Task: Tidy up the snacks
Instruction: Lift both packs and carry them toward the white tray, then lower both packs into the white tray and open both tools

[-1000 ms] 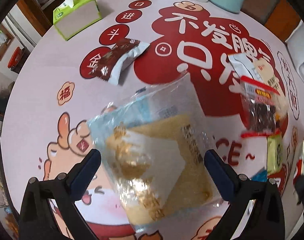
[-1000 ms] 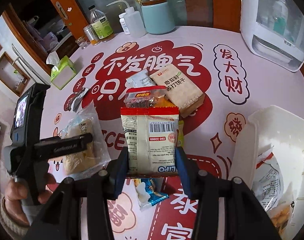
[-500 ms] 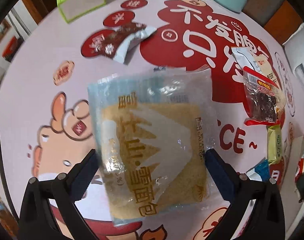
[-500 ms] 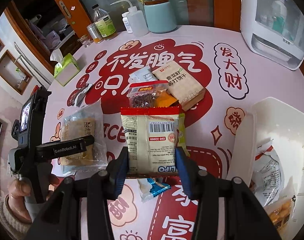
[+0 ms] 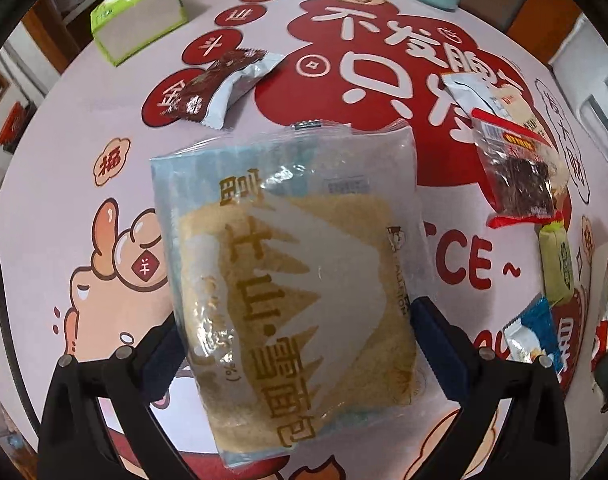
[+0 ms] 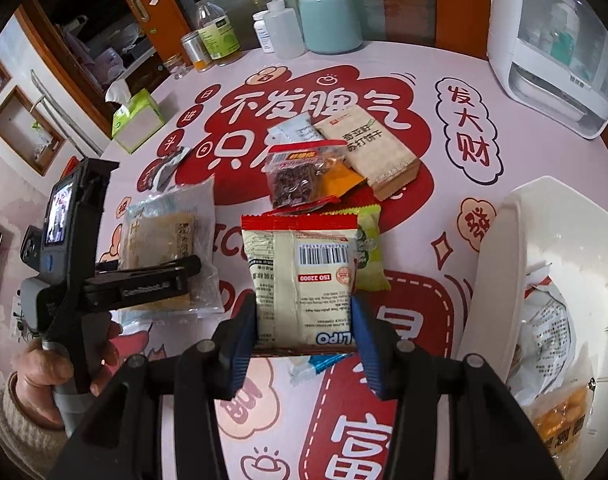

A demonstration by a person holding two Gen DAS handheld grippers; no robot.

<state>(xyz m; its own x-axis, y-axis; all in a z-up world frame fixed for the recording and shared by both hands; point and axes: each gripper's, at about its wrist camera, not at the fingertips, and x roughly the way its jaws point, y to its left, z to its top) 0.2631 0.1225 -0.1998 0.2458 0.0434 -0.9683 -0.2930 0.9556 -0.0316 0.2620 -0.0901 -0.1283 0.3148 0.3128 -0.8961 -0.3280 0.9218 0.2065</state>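
The bread packet (image 5: pixel 292 280), a moment ago tilted, now lies flat between the wide left tongs (image 5: pixel 296 332), beside the white bin (image 6: pixel 499 280)'s snack pile. The right tongs (image 6: pixel 304 320) clamp the barcode snack packet (image 6: pixel 304 276), unmoved, near the bin; both seem bin-bound.

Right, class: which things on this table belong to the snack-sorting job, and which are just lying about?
Job: bread pack, red-topped biscuit pack, brown chocolate snack, red-edged clear pack, cracker box, white bin.

Lying about: tissue box, squeeze bottle, blue canister, white appliance.
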